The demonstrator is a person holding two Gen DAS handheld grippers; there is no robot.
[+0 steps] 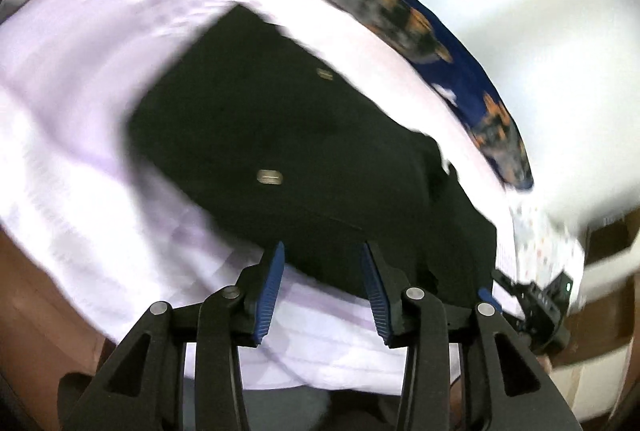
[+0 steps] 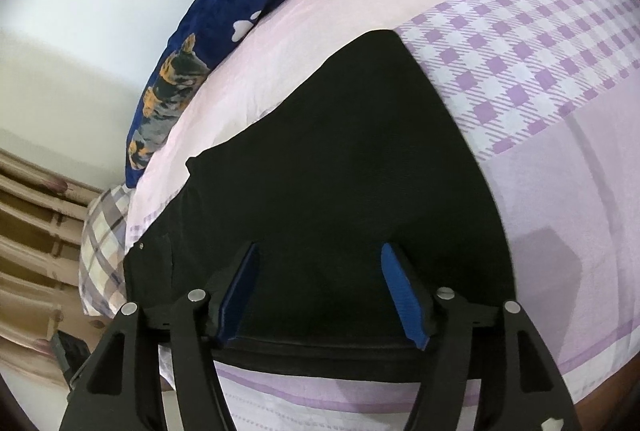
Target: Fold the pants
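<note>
Black pants (image 1: pixel 280 119) lie on the bed, blurred in the left wrist view, with two small metal fasteners (image 1: pixel 270 177) showing on the cloth. My left gripper (image 1: pixel 323 247) hovers over the near edge of the pants, blue pads apart and nothing pinched between them. In the right wrist view the pants (image 2: pixel 360 151) spread flat as a broad dark shape with a folded near edge. My right gripper (image 2: pixel 320 247) stands open over that part, its pads wide apart and gripping no cloth. Part of the right gripper's black body (image 1: pixel 548 307) shows at the pants' right end.
The bed sheet (image 2: pixel 560 191) is pink with lilac checks and reaches past the pants on all sides. A blue blanket with a dog print (image 2: pixel 224 11) lies along the far edge by the wall. A plaid pillow (image 2: pixel 100 251) and beige curtains (image 2: pixel 32 231) are at the left.
</note>
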